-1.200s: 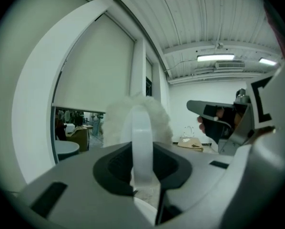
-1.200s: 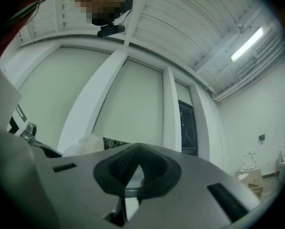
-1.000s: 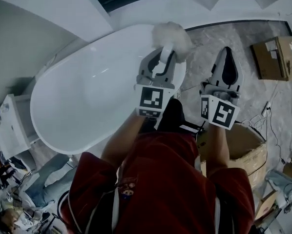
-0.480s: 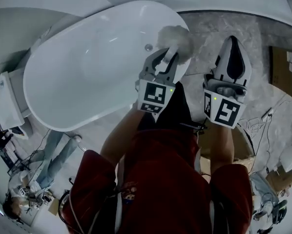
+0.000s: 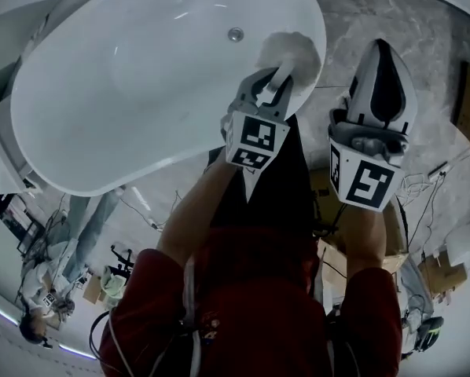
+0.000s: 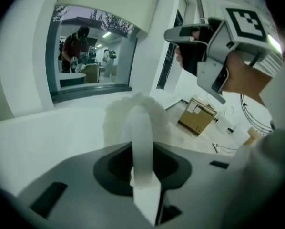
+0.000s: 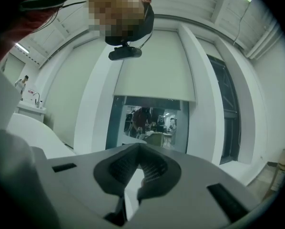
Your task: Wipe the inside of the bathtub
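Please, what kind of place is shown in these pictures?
Probably a mock bathroom in a workshop or lab, not a home. A white freestanding bathtub stands on a marble-pattern floor, but cardboard boxes and loose cables lie nearby. The left tool grips a fluffy duster at the bathtub.

Looks down on a grey veined floor (image 5: 424, 22) with loose cables (image 5: 425, 188) at the right. Catches a cardboard box (image 6: 198, 117) out on that floor. Faces white walls and a broad white pillar (image 7: 95, 118) beside an inner window (image 6: 92, 54) onto a lit room with people standing. Picks up a tall dark window (image 7: 227, 113) off right
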Demonstrator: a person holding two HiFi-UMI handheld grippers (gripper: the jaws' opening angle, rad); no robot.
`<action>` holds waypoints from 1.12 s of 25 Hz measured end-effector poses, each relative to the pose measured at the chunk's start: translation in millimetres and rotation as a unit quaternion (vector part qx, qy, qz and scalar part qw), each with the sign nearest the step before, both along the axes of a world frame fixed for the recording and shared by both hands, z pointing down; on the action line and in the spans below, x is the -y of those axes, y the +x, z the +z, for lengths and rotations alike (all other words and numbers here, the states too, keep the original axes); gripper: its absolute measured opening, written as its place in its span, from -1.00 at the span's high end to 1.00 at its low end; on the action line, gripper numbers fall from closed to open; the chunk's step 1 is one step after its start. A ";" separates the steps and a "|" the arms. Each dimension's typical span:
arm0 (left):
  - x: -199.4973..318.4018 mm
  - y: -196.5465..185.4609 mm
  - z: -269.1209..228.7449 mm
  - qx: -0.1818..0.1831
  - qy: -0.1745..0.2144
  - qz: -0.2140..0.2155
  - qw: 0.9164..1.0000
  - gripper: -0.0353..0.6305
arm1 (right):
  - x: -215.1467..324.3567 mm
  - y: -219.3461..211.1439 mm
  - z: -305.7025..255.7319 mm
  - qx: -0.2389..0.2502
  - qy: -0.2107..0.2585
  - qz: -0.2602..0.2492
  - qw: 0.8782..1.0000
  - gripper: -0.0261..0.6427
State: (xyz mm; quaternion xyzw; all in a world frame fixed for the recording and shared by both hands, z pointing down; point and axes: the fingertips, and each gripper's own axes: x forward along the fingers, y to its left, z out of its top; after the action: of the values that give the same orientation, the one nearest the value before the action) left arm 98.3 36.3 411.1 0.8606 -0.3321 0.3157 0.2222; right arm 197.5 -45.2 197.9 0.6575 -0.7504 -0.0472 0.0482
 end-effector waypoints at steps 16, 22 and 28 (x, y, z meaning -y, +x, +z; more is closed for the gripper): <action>-22.0 9.0 174.7 0.066 -0.125 0.054 0.988 0.62 | 24.3 2.8 135.7 0.010 -0.065 -0.039 0.997 0.89; -12.9 -5.0 230.0 0.085 -0.143 0.038 0.985 0.62 | 37.2 -14.5 172.4 0.012 -0.071 -0.065 0.995 0.89; -11.9 -28.9 299.7 0.127 -0.166 0.039 0.977 0.62 | 45.7 -28.7 196.6 0.016 -0.071 -0.084 0.994 0.89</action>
State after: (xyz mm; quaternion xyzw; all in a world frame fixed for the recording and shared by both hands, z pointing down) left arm 69.5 48.3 710.9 0.7769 -0.2670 0.4816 0.3052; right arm 168.8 -90.9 394.5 0.5876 -0.8052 0.0129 0.0786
